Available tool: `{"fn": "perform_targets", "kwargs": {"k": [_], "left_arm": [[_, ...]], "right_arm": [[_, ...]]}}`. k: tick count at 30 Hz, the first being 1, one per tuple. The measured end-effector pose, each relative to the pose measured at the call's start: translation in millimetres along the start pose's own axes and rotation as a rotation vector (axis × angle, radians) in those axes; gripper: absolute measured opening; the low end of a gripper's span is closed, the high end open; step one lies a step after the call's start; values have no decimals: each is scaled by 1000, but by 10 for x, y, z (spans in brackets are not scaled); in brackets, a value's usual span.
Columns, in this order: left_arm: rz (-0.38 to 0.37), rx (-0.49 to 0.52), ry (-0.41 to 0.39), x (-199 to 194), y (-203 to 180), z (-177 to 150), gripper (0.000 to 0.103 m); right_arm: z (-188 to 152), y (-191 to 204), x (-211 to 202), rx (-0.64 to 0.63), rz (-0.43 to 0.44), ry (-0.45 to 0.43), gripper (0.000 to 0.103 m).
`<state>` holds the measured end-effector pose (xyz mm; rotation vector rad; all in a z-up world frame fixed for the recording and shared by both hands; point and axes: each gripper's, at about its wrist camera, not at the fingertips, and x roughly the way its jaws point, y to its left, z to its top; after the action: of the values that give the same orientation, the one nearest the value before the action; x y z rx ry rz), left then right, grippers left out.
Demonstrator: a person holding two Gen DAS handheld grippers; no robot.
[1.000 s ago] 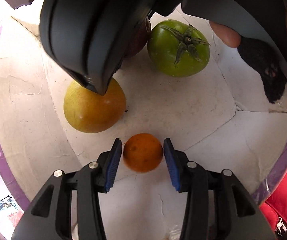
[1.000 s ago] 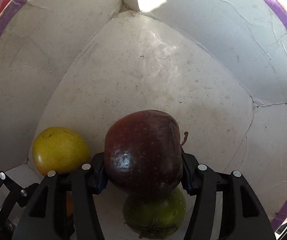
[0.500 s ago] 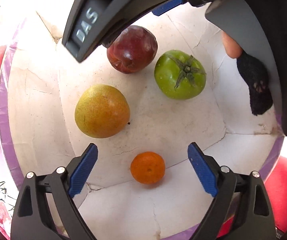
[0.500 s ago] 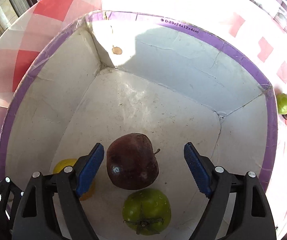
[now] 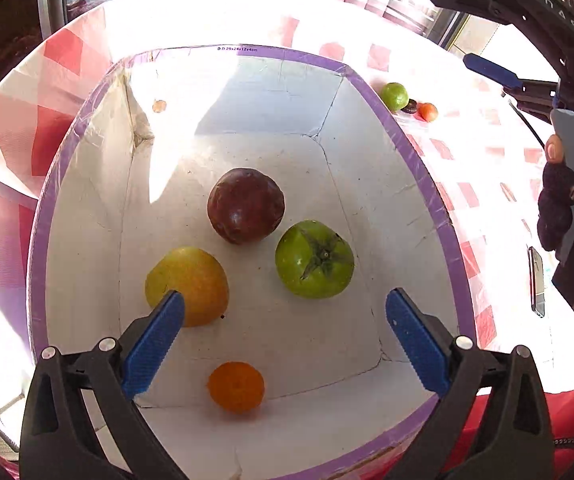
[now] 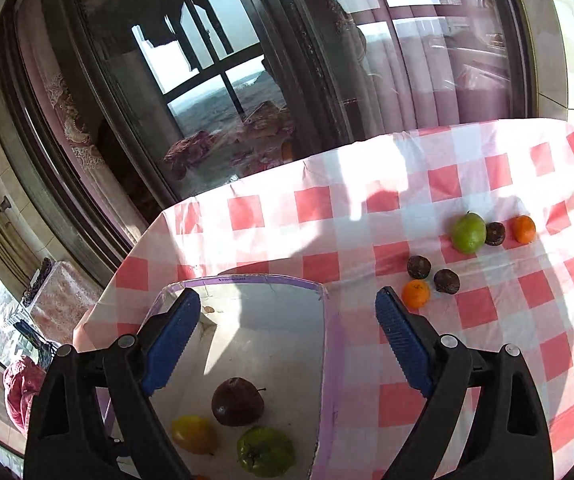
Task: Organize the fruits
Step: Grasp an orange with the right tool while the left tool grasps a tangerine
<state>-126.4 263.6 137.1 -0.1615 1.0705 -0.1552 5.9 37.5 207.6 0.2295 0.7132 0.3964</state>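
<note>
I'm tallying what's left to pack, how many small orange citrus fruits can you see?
3. One small orange citrus fruit lies inside the white purple-rimmed box. Two lie on the red-checked tablecloth: one beside two dark fruits, one farther back. Others may be hidden.

"D:29x24x12x4cm" on box rim (image 5: 237,49)

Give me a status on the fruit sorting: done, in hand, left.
Done: four fruits lie in the box: dark apple, green tomato, yellow pear, small orange. In hand: nothing; the left gripper and right gripper are both open and empty. Left: six fruits on the tablecloth, including a green one and an orange one.
</note>
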Motion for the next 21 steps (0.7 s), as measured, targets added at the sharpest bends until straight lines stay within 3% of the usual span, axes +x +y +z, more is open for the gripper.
{"fn": "perform_targets", "kwargs": {"k": [6,10,18,21], "left_arm": [[26,-149,-167,-15,-235,325,101],[25,-150,-235,43,-579,682,101],[-33,0,-195,709,-1792,1338,101],[-5,48,-158,1166,-2117,1513,101]], "right_arm": [[-145,-1167,99,118,-210,77,87],[-272,-1771,185,147,-291,135,87],[-483,-2471,433,110,-334,232,79],[-439,-2679,528,111,-337,241,79]]}}
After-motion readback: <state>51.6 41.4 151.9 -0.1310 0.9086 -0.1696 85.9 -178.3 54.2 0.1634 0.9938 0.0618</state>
